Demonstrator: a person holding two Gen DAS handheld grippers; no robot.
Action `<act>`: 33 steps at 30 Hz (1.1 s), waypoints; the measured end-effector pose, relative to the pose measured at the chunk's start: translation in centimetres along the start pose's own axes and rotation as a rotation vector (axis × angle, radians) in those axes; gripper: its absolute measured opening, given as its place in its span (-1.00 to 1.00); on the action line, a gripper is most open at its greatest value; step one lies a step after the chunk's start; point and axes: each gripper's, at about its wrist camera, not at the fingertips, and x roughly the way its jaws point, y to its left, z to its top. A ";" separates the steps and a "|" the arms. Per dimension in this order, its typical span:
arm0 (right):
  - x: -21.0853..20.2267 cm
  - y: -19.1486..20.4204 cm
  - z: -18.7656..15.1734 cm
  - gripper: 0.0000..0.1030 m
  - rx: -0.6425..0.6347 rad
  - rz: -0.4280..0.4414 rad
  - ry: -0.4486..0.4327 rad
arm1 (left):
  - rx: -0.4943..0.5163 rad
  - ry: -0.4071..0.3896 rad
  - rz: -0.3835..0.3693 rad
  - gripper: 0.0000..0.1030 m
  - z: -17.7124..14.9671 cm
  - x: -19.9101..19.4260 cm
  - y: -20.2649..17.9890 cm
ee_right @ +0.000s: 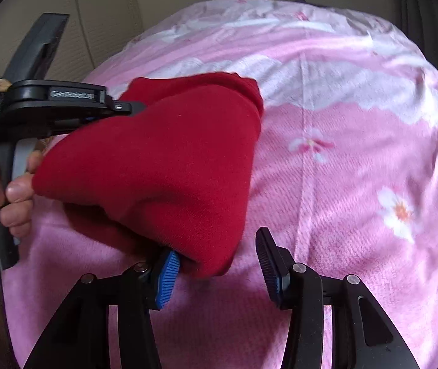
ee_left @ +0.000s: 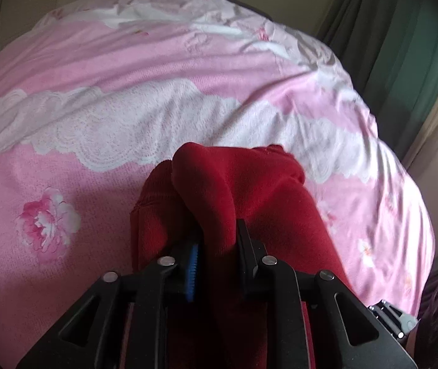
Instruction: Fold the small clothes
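Note:
A small red knit garment (ee_left: 237, 190) hangs bunched over the pink bedspread. My left gripper (ee_left: 217, 240) is shut on a fold of it and holds it up; the cloth drapes over and below the fingers. In the right wrist view the same red garment (ee_right: 163, 160) hangs from the left gripper's body (ee_right: 65, 101), which a hand holds at the left edge. My right gripper (ee_right: 219, 261) is open, its jaws wide apart, with the garment's lower corner just beside the left blue pad (ee_right: 166, 273). The right jaws hold nothing.
A pink and white floral bedspread (ee_left: 126, 70) covers the bed under both grippers, and shows in the right wrist view (ee_right: 357, 160). Green curtains (ee_left: 403, 46) and a bright window stand at the right. A beige wall lies behind the bed.

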 end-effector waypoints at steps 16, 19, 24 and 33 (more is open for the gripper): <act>-8.3 -1.8 -1.4 0.28 0.044 0.007 -0.107 | 0.142 -0.104 0.046 0.02 -6.8 -8.5 -3.7; -7.9 -1.4 -1.4 0.28 0.030 0.007 -0.095 | 0.144 -0.110 0.043 -0.10 -7.2 -8.1 -3.4; -5.2 0.7 -1.2 0.28 -0.054 -0.006 -0.068 | 0.148 -0.097 0.043 -0.53 -7.6 -7.5 -3.1; -1.7 2.4 -0.2 -0.40 -0.094 0.004 -0.051 | 0.094 -0.083 0.014 -0.58 -8.2 -7.2 -1.5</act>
